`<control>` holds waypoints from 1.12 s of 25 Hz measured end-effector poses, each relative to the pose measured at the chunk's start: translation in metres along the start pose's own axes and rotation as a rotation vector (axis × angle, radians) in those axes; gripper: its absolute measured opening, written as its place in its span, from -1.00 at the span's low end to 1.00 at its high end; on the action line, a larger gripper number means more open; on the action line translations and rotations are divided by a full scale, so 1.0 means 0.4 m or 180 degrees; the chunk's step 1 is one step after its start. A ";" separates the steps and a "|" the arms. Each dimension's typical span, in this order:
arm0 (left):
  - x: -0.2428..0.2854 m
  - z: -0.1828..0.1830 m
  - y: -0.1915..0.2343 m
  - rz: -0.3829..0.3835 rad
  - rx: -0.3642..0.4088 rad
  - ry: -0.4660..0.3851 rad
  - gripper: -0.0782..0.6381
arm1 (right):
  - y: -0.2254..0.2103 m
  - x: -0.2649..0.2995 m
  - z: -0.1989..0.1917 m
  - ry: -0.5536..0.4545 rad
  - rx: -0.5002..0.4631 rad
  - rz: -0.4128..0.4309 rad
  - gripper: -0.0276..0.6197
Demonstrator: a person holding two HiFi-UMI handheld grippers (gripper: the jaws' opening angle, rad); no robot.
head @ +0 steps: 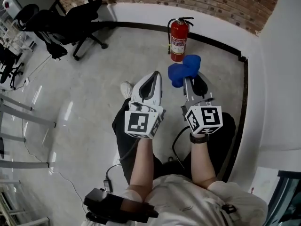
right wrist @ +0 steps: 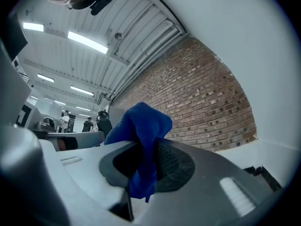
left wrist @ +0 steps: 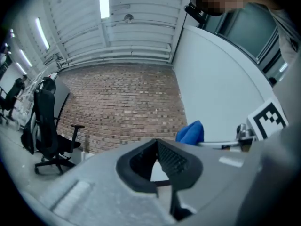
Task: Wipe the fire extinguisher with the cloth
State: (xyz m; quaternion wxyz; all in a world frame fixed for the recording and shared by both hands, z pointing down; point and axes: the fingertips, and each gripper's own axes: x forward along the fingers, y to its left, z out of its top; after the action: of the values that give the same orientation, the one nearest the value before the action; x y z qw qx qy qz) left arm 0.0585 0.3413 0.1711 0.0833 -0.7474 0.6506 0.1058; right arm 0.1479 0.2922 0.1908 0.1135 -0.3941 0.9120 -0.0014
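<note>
— Half ready, by the look. Holding a crumpled blue cloth in the right gripper. Clamped at the jaws on one fold, bulk bunched above the tips, short tail hanging below.

— Noted. And the left gripper?

— Closed at the jaws, tip to tip, nothing between. Held level beside the right, idle.

— Where to find the red cylindrical fire extinguisher?

— Standing upright on the grey concrete floor, at the foot of the white wall, ahead of the cloth and well apart from it. Not yet touched, judging by the gap.

— Risks?

— Tipping, most likely. Tall, narrow, free-standing, so liable to go over under a hard sideways swipe high up. Probably safer to steady with the left first. Also losing the cloth: only a thin pinch, so apt to snag on the black hose or handle and pull free. Could scrape paint too, if pressed with too little cloth ahead of the jaws.
</note>
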 end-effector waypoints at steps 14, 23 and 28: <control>0.354 -0.111 0.208 0.0075 -0.0163 0.0006 -0.78 | -0.183 0.329 -0.083 0.0096 -0.0172 -0.0045 -0.71; 0.575 -0.184 0.285 -0.0064 -0.0237 0.0019 -0.78 | -0.312 0.502 -0.108 0.0154 -0.0320 -0.0232 -0.71; 0.683 -0.209 0.291 -0.0262 -0.0270 0.0042 -0.78 | -0.387 0.555 -0.123 0.0182 -0.0335 -0.0410 -0.71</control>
State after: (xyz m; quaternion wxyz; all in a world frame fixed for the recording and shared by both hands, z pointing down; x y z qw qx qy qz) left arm -0.0167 0.0422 0.1803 0.0515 -0.7771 0.6147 0.1249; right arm 0.1013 0.0215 0.2074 0.0662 -0.4572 0.8865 0.0279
